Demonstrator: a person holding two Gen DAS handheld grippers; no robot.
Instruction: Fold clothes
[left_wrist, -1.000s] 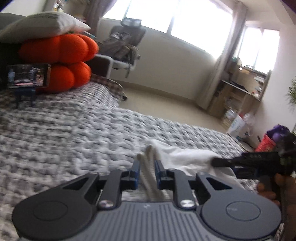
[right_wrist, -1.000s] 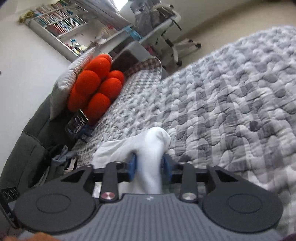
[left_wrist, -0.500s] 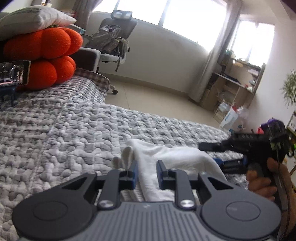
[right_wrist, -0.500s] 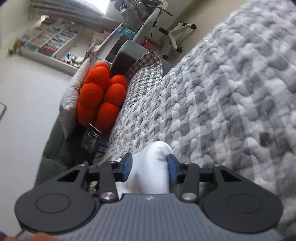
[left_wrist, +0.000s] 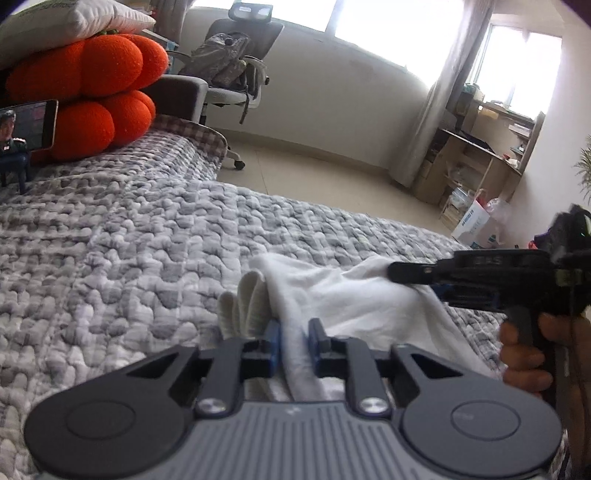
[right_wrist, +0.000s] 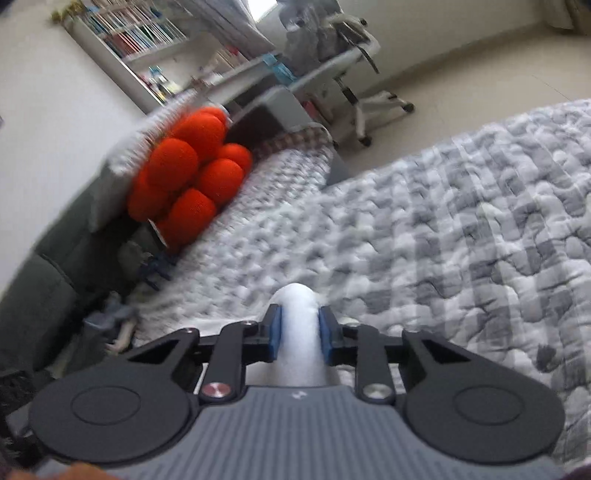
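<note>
Your left gripper (left_wrist: 293, 341) has its jaws drawn in on a fold of the white garment (left_wrist: 332, 295), having just been closing, with the cloth running up between the blue pads; your right gripper (right_wrist: 300, 328) is likewise clamped on a rounded bunch of the same white cloth (right_wrist: 299, 332), its jaws having just narrowed too (that view is blurred, so the finer edges are hard to read); the garment lies on the grey quilted bedcover (left_wrist: 129, 240), stretched between your two grippers, with a ribbed cuff or collar (left_wrist: 243, 302) bunched just beside the left pad; seen from the left wrist, your right gripper (left_wrist: 397, 271) reaches in over the far side of the garment, your hand (left_wrist: 524, 354) wrapped on its grip; beyond the garment, at the head of the bedcover, sits the orange pumpkin cushion (left_wrist: 88, 88) with a pillow (left_wrist: 66, 22) on top, and a phone (left_wrist: 27, 125) propped just beside it.
</note>
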